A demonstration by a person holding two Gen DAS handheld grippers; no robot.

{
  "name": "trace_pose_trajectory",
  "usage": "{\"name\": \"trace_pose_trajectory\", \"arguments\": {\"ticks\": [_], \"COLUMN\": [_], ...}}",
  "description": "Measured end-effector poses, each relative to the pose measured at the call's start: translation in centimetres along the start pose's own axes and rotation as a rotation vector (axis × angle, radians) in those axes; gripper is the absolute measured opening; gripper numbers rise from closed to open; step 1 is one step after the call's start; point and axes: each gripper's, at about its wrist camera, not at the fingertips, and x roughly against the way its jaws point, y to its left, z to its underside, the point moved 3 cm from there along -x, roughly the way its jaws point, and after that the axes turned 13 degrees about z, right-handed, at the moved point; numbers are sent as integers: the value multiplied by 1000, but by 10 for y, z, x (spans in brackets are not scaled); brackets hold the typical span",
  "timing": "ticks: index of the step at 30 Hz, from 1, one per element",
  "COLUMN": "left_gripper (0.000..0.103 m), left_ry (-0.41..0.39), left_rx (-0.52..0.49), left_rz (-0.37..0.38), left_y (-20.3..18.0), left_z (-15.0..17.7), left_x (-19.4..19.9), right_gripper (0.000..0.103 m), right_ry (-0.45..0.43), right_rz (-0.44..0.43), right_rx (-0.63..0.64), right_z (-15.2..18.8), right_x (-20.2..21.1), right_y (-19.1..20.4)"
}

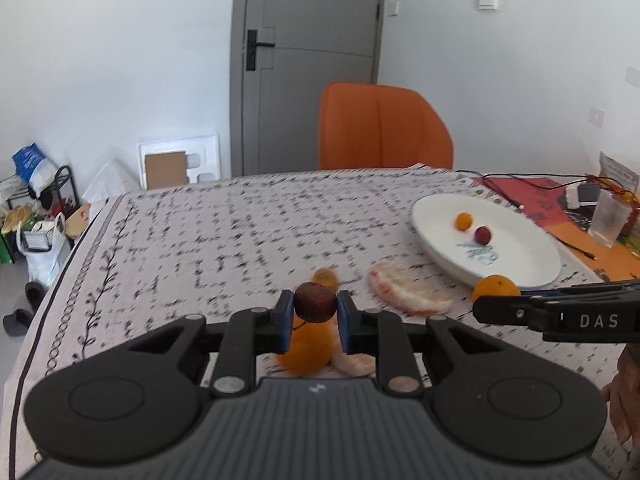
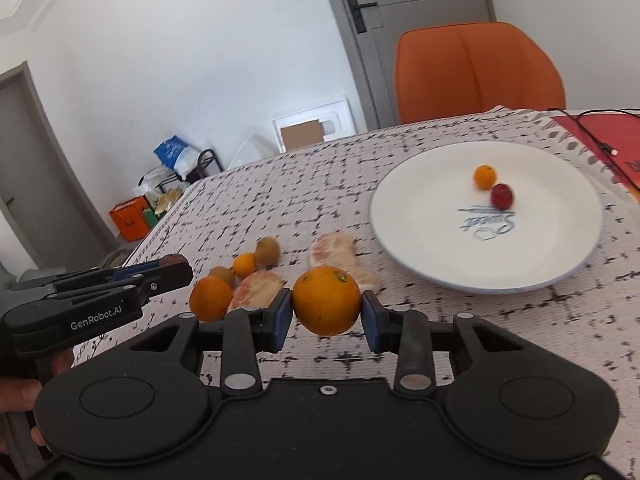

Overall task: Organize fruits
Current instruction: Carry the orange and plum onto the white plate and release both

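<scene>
My left gripper (image 1: 315, 312) is shut on a small dark red fruit (image 1: 315, 303), held just above the patterned tablecloth. My right gripper (image 2: 326, 308) is shut on a round orange (image 2: 326, 300), also off the table. Each gripper shows at the edge of the other's view: the left gripper (image 2: 176, 268) and the right gripper (image 1: 482, 306). The white plate (image 2: 420, 200) lies ahead to the right and holds a small orange fruit (image 2: 485, 176) and a red fruit (image 2: 502, 195). Below the grippers lie another orange (image 2: 211, 298), a kiwi (image 2: 267, 250) and pomelo segments (image 2: 340, 252).
An orange chair (image 1: 380, 128) stands behind the table's far edge. A red mat (image 1: 532, 196) with cables and a clear cup (image 1: 608, 220) lie right of the plate. The table's left edge (image 1: 80, 240) drops to a cluttered floor.
</scene>
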Motion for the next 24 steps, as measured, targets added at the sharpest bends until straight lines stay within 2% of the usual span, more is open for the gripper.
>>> {"name": "trace_pose_trajectory", "arguments": {"ticks": [11, 24], "left_gripper": [21, 21], "left_ry": [-16, 6], "left_rx": [-77, -133], "left_rz": [40, 90], "left_y": [-39, -72], "left_z": [-20, -30], "left_x": [-10, -39], "right_gripper": [35, 35], "right_ry": [-50, -75], "right_rz": [35, 67], "right_rx": [-59, -101], "right_z": [-7, -14], "right_x": [12, 7], "right_y": [-37, -72]}}
